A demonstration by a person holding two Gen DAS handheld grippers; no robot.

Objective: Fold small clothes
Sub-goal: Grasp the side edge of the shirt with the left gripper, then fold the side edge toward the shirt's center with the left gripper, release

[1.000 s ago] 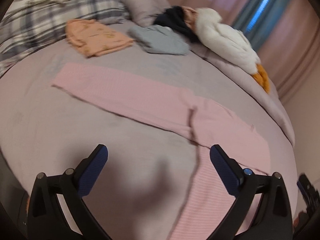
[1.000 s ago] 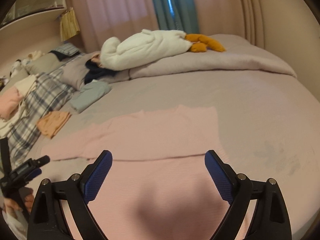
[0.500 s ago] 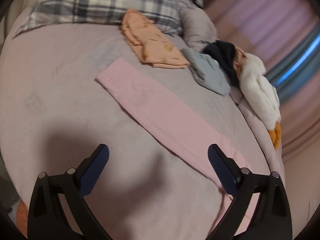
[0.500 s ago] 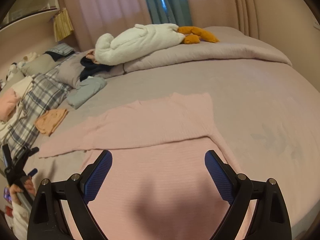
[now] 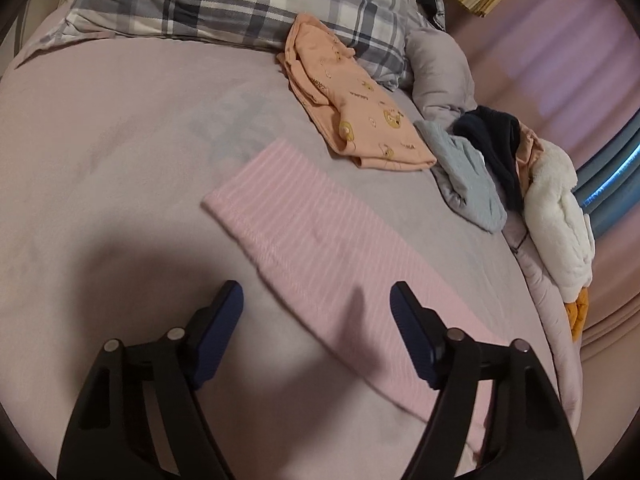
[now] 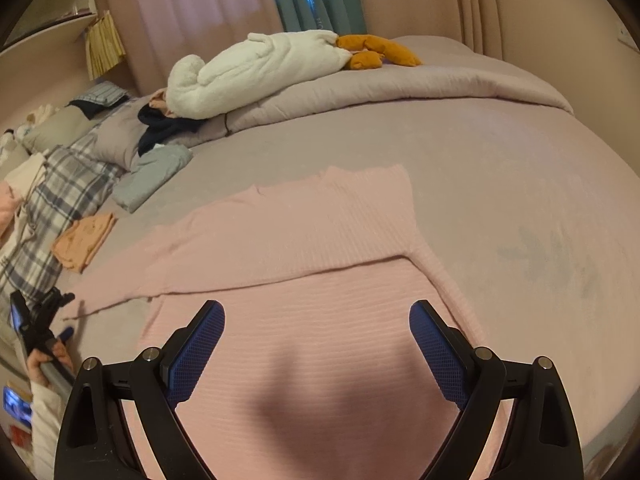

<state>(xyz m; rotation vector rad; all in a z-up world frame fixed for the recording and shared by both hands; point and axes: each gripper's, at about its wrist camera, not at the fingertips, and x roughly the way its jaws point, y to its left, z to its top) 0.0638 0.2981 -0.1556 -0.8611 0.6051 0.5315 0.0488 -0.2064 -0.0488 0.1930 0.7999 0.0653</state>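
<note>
sweater (image 6: 304,240): pale pink, fine ribbed stripes | folded garment (image 5: 356,108): peach, small yellow prints | folded cloth (image 5: 468,176): grey-blue | pillow (image 5: 240,0): grey-cream plaid | plush toy (image 6: 256,72): white, orange feet | bedsheet (image 6: 500,168): mauve-grey | gripper pads (image 6: 196,356): blue

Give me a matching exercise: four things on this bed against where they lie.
Things:
1. pink sweater
2. orange garment
3. white plush
4. grey-blue garment

Places:
A. on the bunched duvet
B. spread flat mid-bed, under both open grippers
C. folded, against the plaid pillow
D. between the orange garment and a dark garment

Pairs: 1-B, 2-C, 3-A, 4-D
</note>
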